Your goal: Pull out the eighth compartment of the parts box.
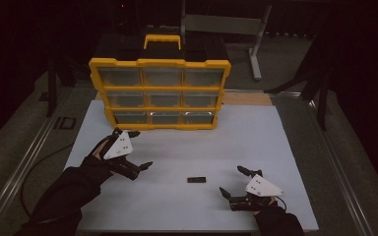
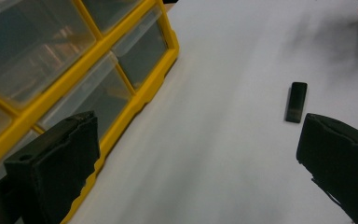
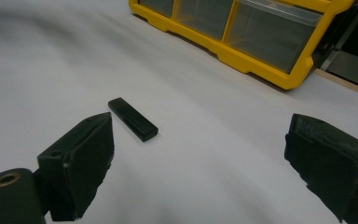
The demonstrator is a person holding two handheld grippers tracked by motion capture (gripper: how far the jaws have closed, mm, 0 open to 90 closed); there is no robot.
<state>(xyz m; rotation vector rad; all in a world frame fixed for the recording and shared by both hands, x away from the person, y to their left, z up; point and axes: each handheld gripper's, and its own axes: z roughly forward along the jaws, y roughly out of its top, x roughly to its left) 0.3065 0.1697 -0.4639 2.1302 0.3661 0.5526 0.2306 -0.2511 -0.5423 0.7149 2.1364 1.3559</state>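
Both grippers stand with jaws wide apart over the white table [image 1: 275,137], and the small black stick [image 1: 197,180], lying flat with its long axis crosswise between them, sits nearer the right gripper [image 1: 235,182] than the left gripper [image 1: 140,149].

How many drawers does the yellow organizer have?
9: the yellow organizer holds clear drawers in three rows of three, top, middle, bottom. Nothing hides any.

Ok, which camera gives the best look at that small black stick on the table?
The right gripper view: the small black stick lies close and sharp, its blocky shape plain. The left gripper view shows it farther off; the high view shows a tiny dark bar.
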